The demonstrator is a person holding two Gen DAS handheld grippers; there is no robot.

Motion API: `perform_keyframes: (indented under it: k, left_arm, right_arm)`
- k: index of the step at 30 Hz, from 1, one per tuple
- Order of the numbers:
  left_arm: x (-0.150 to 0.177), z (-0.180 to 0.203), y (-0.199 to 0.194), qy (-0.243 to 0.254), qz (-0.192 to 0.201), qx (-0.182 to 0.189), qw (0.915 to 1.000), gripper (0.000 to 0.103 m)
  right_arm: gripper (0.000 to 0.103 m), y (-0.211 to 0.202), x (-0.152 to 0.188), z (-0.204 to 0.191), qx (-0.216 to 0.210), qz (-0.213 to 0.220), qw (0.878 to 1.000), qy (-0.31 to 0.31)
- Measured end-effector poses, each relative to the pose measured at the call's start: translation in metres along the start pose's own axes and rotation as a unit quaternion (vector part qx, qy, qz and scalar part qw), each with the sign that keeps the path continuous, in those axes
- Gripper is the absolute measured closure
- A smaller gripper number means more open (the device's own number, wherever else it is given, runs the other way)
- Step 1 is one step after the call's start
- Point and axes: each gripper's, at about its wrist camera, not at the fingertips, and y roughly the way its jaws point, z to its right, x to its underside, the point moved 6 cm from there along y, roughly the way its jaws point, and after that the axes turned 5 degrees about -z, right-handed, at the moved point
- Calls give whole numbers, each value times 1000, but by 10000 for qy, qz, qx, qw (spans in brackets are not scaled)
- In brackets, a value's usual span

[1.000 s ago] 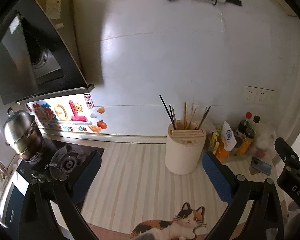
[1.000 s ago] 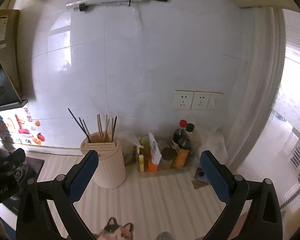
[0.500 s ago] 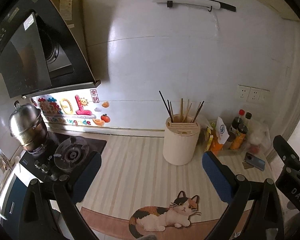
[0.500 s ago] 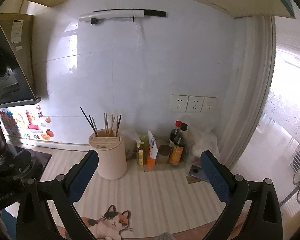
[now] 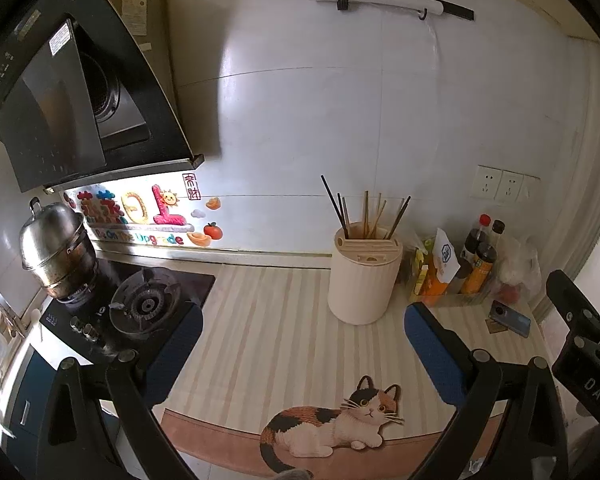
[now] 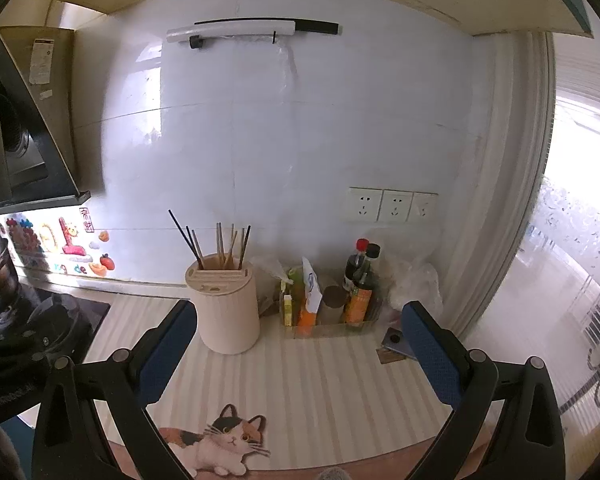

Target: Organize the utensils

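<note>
We find the chopsticks (image 5: 366, 216) standing in the cream holder (image 5: 362, 280) at frame centre on the worktop (image 5: 268, 320). Left gripper (image 5: 302, 354) and right gripper (image 6: 300, 350) gape wide, empty. Stage undeterminable: sorted already, or awaiting sorting.

Each claw, the left claw (image 5: 302, 350) and the right claw (image 6: 298, 348), has black arms with round screws and blue pads (image 5: 432, 354).
</note>
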Motion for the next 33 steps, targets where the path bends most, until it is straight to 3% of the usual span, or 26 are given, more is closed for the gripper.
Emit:
perform_keyframes:
  k: [33]
  left_arm:
    - [-3, -8, 5, 45, -13, -29, 10000, 0]
  right_arm:
    - [0, 8, 1, -8, -37, -109, 9999, -50]
